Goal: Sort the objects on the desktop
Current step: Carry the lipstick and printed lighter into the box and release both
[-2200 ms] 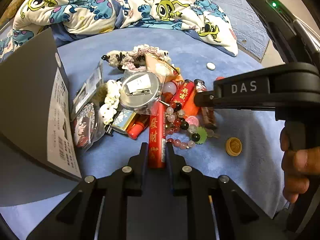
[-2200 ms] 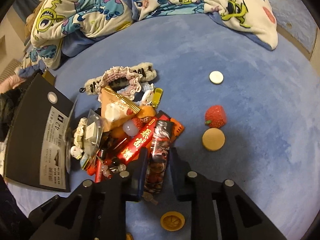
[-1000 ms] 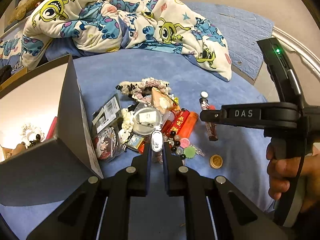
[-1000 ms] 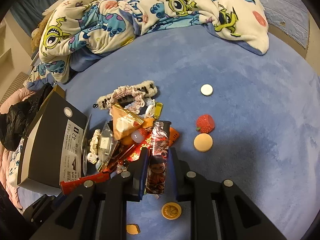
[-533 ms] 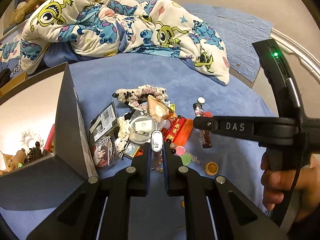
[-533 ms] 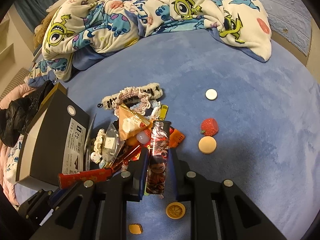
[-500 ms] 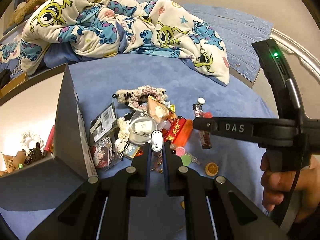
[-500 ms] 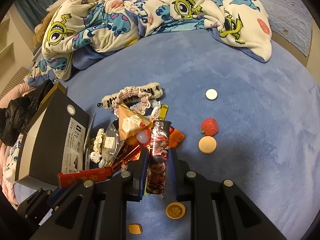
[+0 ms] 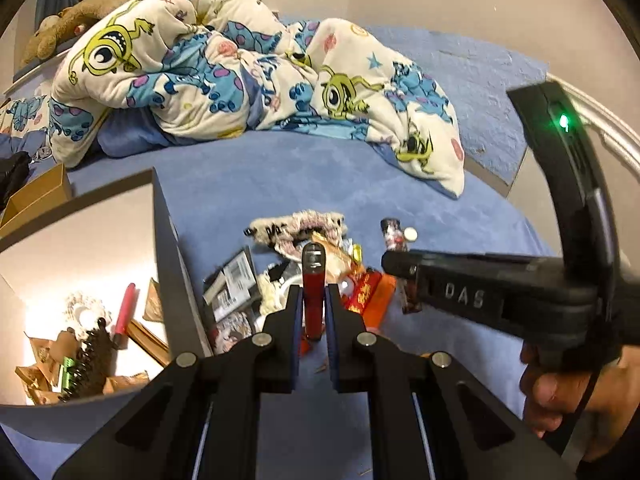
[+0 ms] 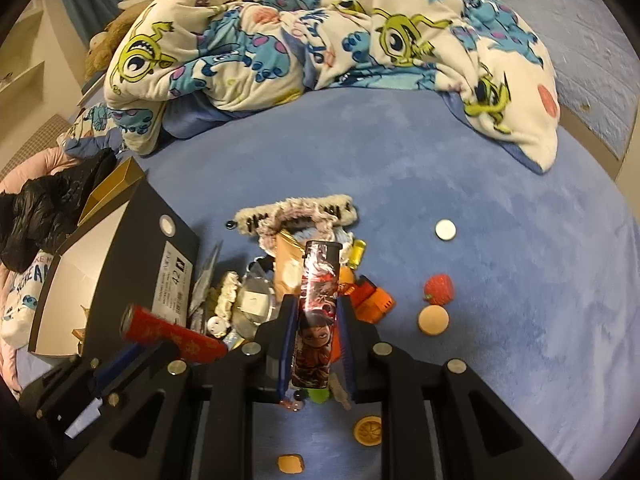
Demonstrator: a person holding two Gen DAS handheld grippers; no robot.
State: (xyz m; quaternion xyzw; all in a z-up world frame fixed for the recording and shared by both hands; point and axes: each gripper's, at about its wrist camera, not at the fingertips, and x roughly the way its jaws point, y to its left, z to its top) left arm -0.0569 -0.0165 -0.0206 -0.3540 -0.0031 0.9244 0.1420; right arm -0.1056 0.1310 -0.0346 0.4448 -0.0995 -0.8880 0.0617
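Observation:
My left gripper [image 9: 312,300] is shut on a red lighter [image 9: 313,288] with gold characters, held above the pile and beside the open black box [image 9: 162,256]. The same lighter [image 10: 172,334] and the left gripper [image 10: 128,364] show at lower left in the right wrist view. My right gripper [image 10: 316,320] is shut on a picture-printed lighter [image 10: 318,308], lifted above the pile of small items [image 10: 280,276]. It appears in the left wrist view [image 9: 396,268] to the right of my left one, with that lighter [image 9: 394,234] sticking out.
The box holds a red pen [image 9: 123,310] and clutter. On the blue bed lie a knitted band [image 10: 296,214], orange lighter [image 10: 372,300], strawberry [image 10: 439,289], white disc [image 10: 445,229], tan disc [image 10: 433,320], yellow cap [image 10: 369,430]. A cartoon quilt [image 10: 304,32] lies behind.
Both grippers have risen with their lighters. The left one has swung toward the box, whose inside now shows more.

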